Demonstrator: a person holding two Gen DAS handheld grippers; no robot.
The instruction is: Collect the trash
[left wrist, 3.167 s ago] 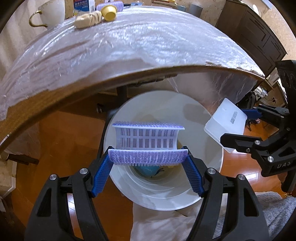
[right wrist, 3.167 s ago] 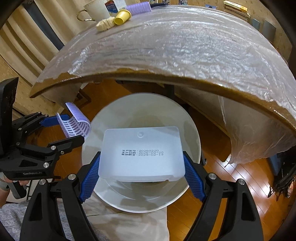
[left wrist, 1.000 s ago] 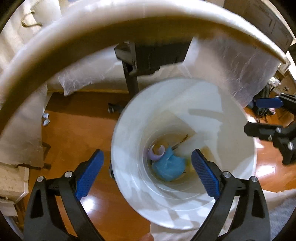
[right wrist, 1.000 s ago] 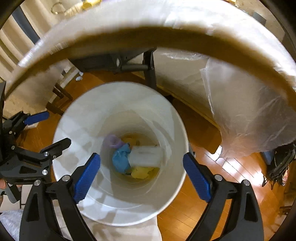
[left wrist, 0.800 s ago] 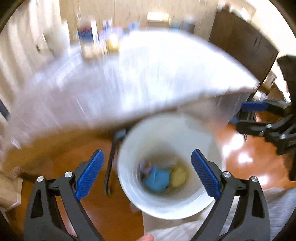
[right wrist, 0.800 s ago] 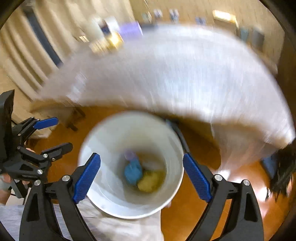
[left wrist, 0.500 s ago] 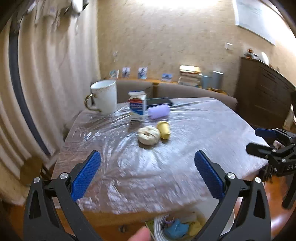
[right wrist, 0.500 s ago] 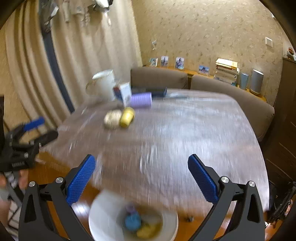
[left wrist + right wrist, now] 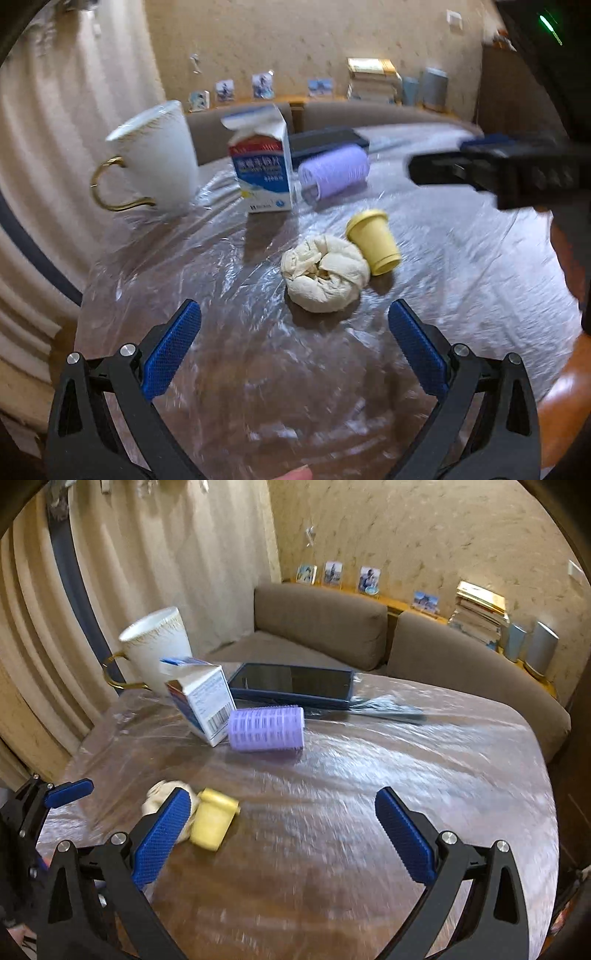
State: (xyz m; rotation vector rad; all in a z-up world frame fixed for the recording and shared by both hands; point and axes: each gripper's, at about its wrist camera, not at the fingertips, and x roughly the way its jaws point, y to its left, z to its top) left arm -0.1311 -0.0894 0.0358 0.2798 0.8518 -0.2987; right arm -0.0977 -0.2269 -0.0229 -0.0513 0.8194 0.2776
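Both views are smeared by motion blur, worst on the plastic-covered table (image 9: 258,387) close to the cameras, and the print on the small carton (image 9: 263,170) cannot be read. In the right wrist view the blue pad of one finger (image 9: 162,836) covers most of the crumpled paper ball (image 9: 157,794), and the left gripper (image 9: 68,790) is cut off at the frame's left edge.

The paper ball (image 9: 325,271) lies ahead of the left gripper (image 9: 293,341), roughly centred between its wide-open fingers but beyond their tips, not touching them. A yellow cup (image 9: 373,242) lies on its side just beside the ball, touching it or nearly so. The right gripper (image 9: 282,830) holds nothing, its fingers spread wide, with the yellow cup (image 9: 212,818) just off its left finger. A purple hair roller (image 9: 266,729) lies farther back against the carton, near a white mug (image 9: 157,648) and a dark tablet (image 9: 291,686).

Both grippers hover above the table, tilted down toward it, side by side.
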